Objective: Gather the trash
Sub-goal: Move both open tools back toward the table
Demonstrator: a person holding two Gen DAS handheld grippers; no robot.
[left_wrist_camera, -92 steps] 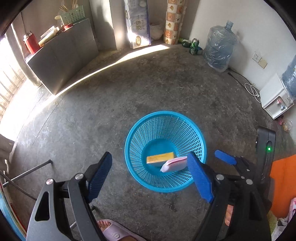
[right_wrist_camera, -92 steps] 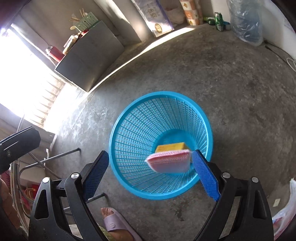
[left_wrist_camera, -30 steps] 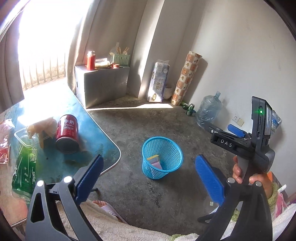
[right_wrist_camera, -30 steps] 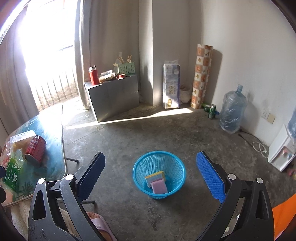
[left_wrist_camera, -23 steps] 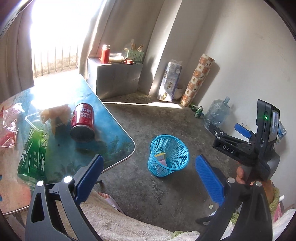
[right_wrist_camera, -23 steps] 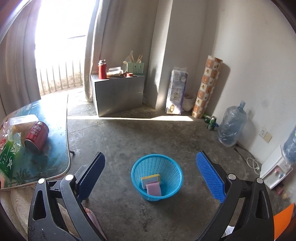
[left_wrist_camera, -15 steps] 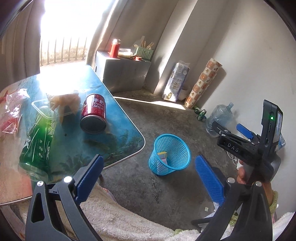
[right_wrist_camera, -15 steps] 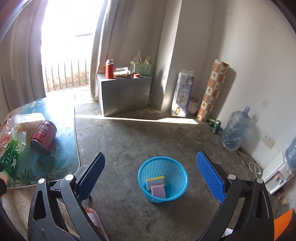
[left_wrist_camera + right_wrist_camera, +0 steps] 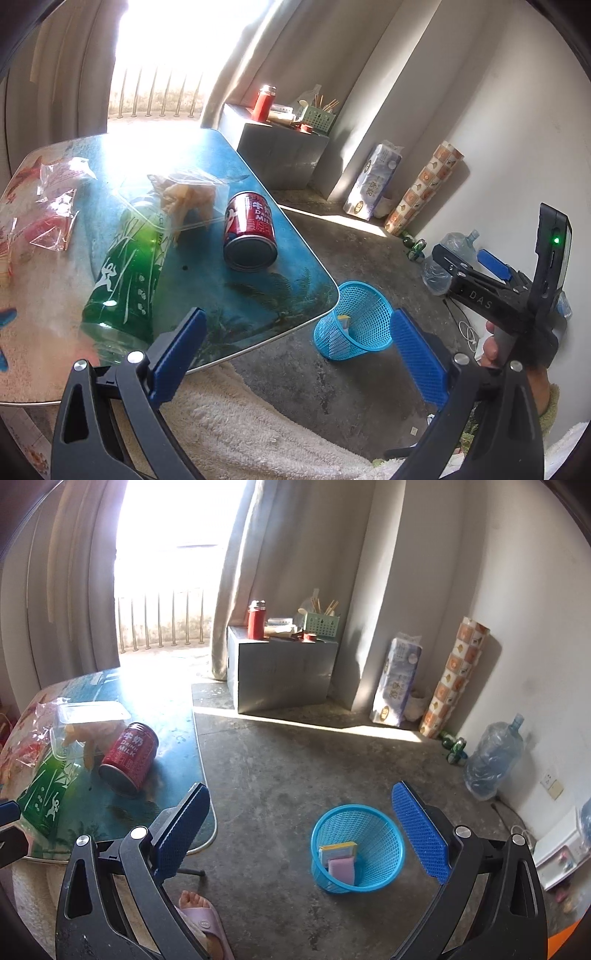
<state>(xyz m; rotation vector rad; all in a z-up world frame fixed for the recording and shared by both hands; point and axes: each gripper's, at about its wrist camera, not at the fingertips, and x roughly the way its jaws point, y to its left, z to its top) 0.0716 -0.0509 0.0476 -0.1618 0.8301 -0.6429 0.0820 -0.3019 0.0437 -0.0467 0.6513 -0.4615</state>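
A blue mesh basket (image 9: 357,849) stands on the concrete floor and holds a yellow box (image 9: 338,850) and a pink packet (image 9: 341,869); it also shows in the left wrist view (image 9: 354,321). On the blue table (image 9: 236,288) lie a red milk can (image 9: 250,230), a green plastic bottle (image 9: 125,273), a clear food container (image 9: 184,199) and clear plastic wrappers (image 9: 51,199). My left gripper (image 9: 295,354) is open and empty, near the table's front edge. My right gripper (image 9: 301,827) is open and empty, raised above the floor; its body shows in the left wrist view (image 9: 509,291).
A grey cabinet (image 9: 280,672) with a red flask (image 9: 255,620) stands by the curtain. A tissue pack (image 9: 395,683), a patterned roll (image 9: 454,679), cans and a water jug (image 9: 493,757) line the wall. My slippered foot (image 9: 201,919) is below.
Both grippers have pulled up and away from the basket. The left view has swung left, bringing the table and its can, bottle and wrappers closer. Both stay open.
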